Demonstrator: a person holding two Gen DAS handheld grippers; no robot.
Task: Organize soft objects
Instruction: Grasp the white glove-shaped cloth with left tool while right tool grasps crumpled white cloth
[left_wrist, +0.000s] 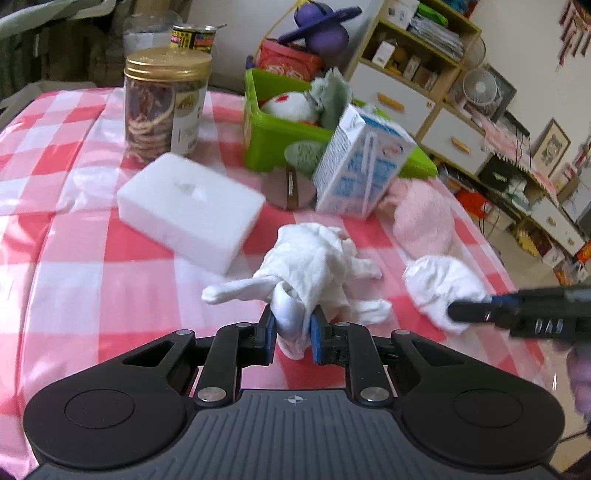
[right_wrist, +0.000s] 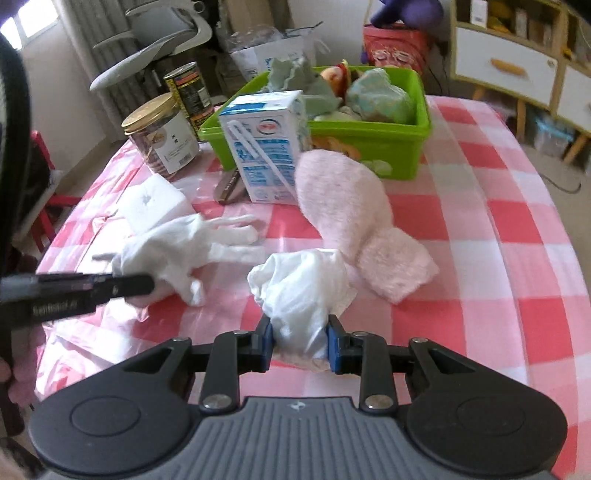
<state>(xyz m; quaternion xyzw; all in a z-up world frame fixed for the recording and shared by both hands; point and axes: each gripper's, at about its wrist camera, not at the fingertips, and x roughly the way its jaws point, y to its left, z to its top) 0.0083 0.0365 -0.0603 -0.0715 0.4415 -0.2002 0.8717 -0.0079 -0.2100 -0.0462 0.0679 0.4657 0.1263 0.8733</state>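
Note:
My left gripper (left_wrist: 291, 326) is shut on the cuff of a white glove (left_wrist: 310, 266) that lies crumpled on the checked tablecloth; the glove also shows in the right wrist view (right_wrist: 173, 247). My right gripper (right_wrist: 300, 341) is shut on a second crumpled white glove (right_wrist: 301, 291), seen in the left wrist view (left_wrist: 439, 284) at the right. A pink fluffy sock (right_wrist: 347, 218) lies just beyond it. A green bin (right_wrist: 369, 147) at the back holds several soft toys and cloths.
A milk carton (right_wrist: 267, 147) stands in front of the bin, with a dark round object (left_wrist: 290, 188) beside it. A white foam block (left_wrist: 190, 206), a gold-lidded cookie jar (left_wrist: 164, 103) and a tin can (right_wrist: 190, 94) sit to the left. Shelves stand beyond the table.

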